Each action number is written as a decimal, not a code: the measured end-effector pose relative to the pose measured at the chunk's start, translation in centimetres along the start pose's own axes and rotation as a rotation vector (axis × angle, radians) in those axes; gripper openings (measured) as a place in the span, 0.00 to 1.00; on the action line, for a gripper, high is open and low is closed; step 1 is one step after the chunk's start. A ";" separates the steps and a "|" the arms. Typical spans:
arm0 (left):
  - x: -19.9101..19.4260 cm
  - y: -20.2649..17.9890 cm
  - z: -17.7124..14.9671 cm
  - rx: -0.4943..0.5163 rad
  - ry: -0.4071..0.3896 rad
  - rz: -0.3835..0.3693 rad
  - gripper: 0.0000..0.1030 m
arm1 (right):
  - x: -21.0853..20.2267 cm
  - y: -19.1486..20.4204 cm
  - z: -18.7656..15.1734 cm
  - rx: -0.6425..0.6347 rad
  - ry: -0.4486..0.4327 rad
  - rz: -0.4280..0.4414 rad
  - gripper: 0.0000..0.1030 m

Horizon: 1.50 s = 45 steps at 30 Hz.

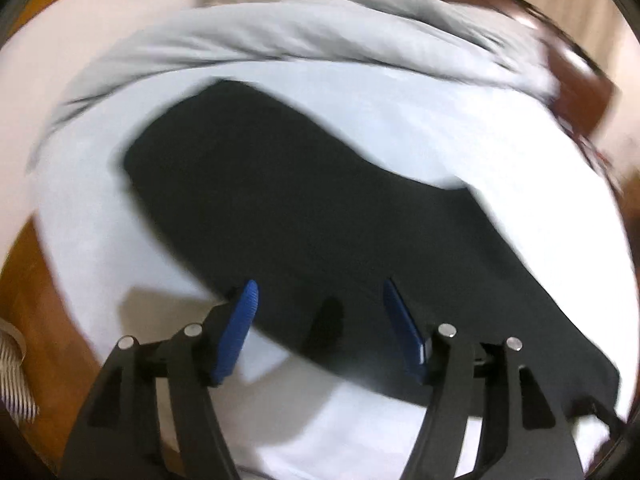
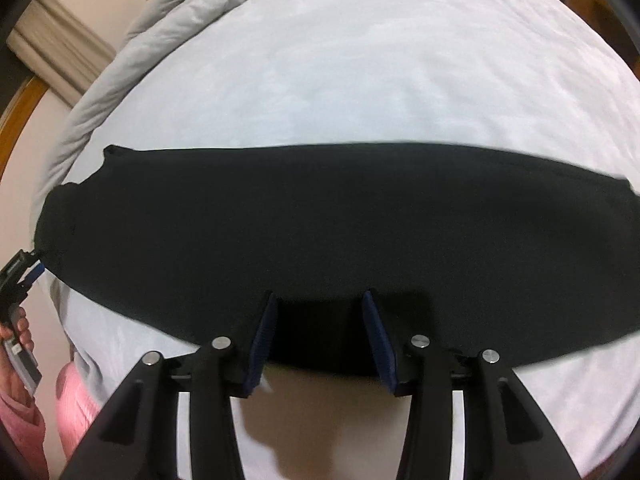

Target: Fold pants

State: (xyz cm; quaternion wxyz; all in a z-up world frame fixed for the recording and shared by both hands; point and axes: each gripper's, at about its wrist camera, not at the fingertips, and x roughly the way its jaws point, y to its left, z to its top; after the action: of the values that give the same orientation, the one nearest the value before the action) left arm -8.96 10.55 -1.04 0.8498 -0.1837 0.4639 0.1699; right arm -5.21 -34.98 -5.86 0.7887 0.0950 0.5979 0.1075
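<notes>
White bedsheet (image 2: 360,80) pretty much fills both views, with a grey duvet (image 1: 280,28) bunched along the far side, and the black pants (image 2: 320,240) are laid flat on the bed as one long dark strip. What matters here is that the strip's long axis runs left to right across the right wrist view, so the near long edge sits right at the right gripper (image 2: 320,320). Its jaws are apart with the fabric edge between them, but I can't see the pads pressing on it, so I'd call it not gripping yet. The left gripper (image 1: 320,312) is out at the left end of the strip, jaws spread wide and empty, hovering over the near edge of the cloth. That view is blurry, so contact is hard to judge. My guess is the next fold goes end over end along the strip, with each gripper working its own side.
</notes>
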 end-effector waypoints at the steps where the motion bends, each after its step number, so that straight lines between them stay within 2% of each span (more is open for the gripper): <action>1: 0.3 -2.2 -0.6 0.044 0.031 -0.049 0.63 | -0.5 -1.3 -0.4 0.034 0.008 0.007 0.46; 3: 1.2 -6.5 -2.2 0.123 0.083 -0.130 0.64 | -1.5 -3.7 -1.2 0.090 0.015 0.020 0.51; 7: 3.8 -12.4 -4.7 0.214 0.163 -0.218 0.64 | -2.6 -8.4 -3.0 0.213 0.022 0.017 0.59; 9: 5.0 -14.3 -5.4 0.255 0.178 -0.215 0.64 | -3.0 -11.6 -3.9 0.309 -0.003 0.071 0.59; 13: 6.6 -16.1 -5.4 0.302 0.157 -0.172 0.69 | -3.0 -16.3 -4.2 0.456 -0.116 0.195 0.60; 17: 7.0 -16.1 -4.7 0.246 0.162 -0.183 0.71 | -1.8 -18.5 -3.4 0.520 -0.202 0.288 0.60; 18: 7.5 -16.1 -4.0 0.243 0.162 -0.182 0.71 | -1.5 -18.6 -3.0 0.530 -0.217 0.302 0.60; 20: 7.1 -16.5 -4.6 0.243 0.159 -0.180 0.73 | -1.0 -18.3 -2.1 0.534 -0.236 0.306 0.58; 21: 7.2 -16.8 -4.6 0.247 0.158 -0.176 0.74 | -1.3 -18.4 -1.9 0.533 -0.257 0.295 0.46; 22: 7.1 -16.9 -4.8 0.250 0.156 -0.170 0.75 | -1.9 -18.5 -1.5 0.524 -0.297 0.292 0.23; 23: 7.1 -17.1 -4.8 0.250 0.153 -0.165 0.75 | -2.1 -18.3 -1.1 0.524 -0.323 0.320 0.17; 25: 6.2 -17.3 -4.8 0.236 0.146 -0.193 0.73 | -4.2 -18.5 -0.5 0.509 -0.396 0.390 0.11; 27: 5.2 -17.3 -4.6 0.239 0.116 -0.220 0.73 | -5.8 -17.1 0.3 0.429 -0.432 0.343 0.11; 29: 5.0 -17.4 -4.7 0.257 0.109 -0.217 0.73 | -5.9 -16.5 0.6 0.416 -0.424 0.304 0.10; 31: 6.7 -17.3 -4.9 0.255 0.167 -0.188 0.73 | -4.5 -17.5 0.2 0.460 -0.342 0.250 0.10; 32: 7.9 -17.3 -5.1 0.262 0.193 -0.175 0.73 | -3.0 -18.1 -0.1 0.492 -0.266 0.197 0.10; 33: 8.2 -17.7 -5.2 0.284 0.183 -0.168 0.73 | -1.7 -18.6 -0.6 0.516 -0.214 0.173 0.10; 35: 8.1 -18.2 -5.3 0.307 0.183 -0.160 0.75 | -1.2 -19.1 -1.3 0.566 -0.225 0.218 0.10; 37: 7.7 -18.2 -4.7 0.275 0.191 -0.181 0.75 | -2.1 -18.7 -1.1 0.569 -0.244 0.219 0.09; 40: 6.9 -16.4 -3.3 0.163 0.196 -0.243 0.75 | -4.6 -14.9 0.5 0.448 -0.295 0.118 0.09; 45: 5.2 -14.3 -2.2 0.140 0.121 -0.184 0.76 | -9.0 -7.7 2.4 0.237 -0.367 0.027 0.09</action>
State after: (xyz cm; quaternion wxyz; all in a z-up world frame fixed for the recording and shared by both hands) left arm -1.30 -2.36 -4.33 0.8431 -0.1755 0.5061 0.0469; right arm -4.83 -44.91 0.93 0.8661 0.2129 0.4514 0.0279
